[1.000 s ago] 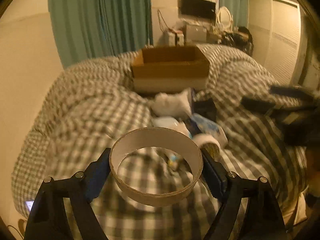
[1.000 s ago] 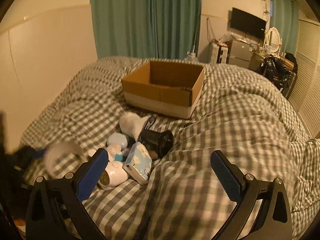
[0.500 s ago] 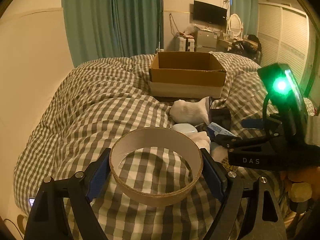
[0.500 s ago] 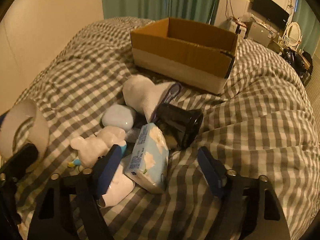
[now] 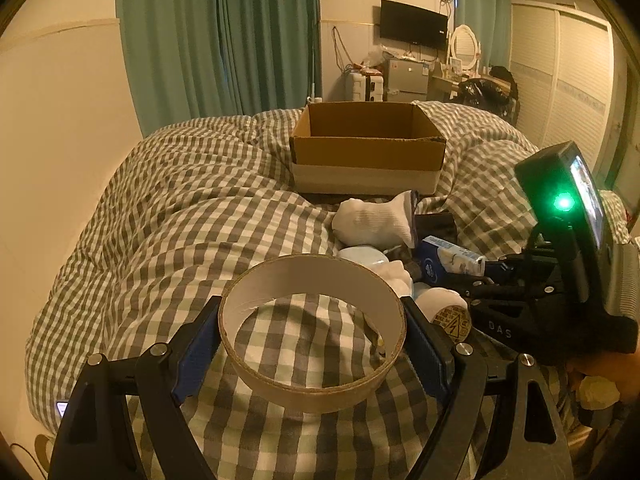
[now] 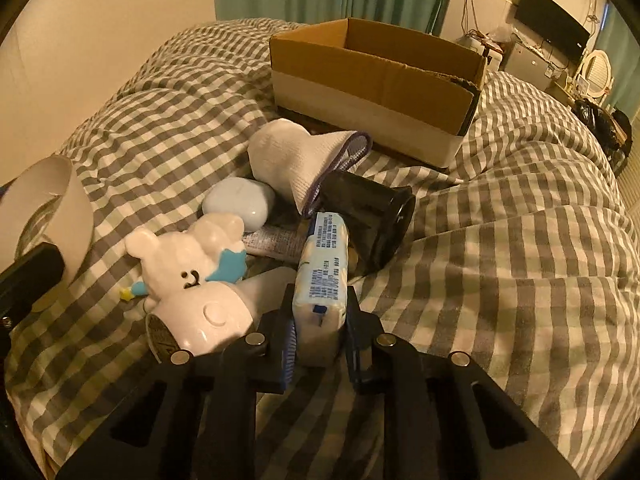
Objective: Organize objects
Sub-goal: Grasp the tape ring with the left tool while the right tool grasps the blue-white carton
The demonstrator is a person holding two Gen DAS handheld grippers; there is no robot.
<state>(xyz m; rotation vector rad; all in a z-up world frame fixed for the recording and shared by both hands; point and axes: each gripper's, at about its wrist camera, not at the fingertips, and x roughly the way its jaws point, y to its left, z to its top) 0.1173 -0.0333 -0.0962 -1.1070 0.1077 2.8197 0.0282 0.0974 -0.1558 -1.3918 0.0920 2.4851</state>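
My left gripper point(image 5: 312, 332) is shut on a wide tape ring point(image 5: 312, 390), held above the checked duvet; the ring also shows at the left edge of the right wrist view point(image 6: 48, 208). My right gripper point(image 6: 318, 328) is shut on a blue-and-white tissue pack point(image 6: 323, 276), which still lies in the pile. The pile holds a white sock point(image 6: 296, 160), a black cup on its side point(image 6: 372, 208), a pale blue case point(image 6: 240, 200) and a white bear toy point(image 6: 192, 256). An open cardboard box point(image 6: 376, 80) stands beyond the pile, also in the left wrist view point(image 5: 366, 148).
The checked duvet point(image 6: 520, 240) covers the whole bed in soft folds. A wall runs along the left side point(image 5: 60, 140). Green curtains point(image 5: 224, 40) hang behind the bed, with a TV and cluttered desk point(image 5: 412, 24) beyond. The right gripper's body shows in the left wrist view point(image 5: 560, 260).
My right gripper moved down and forward to the pile and closed on the tissue pack. My left gripper kept hold of the tape ring and swung to face the box.
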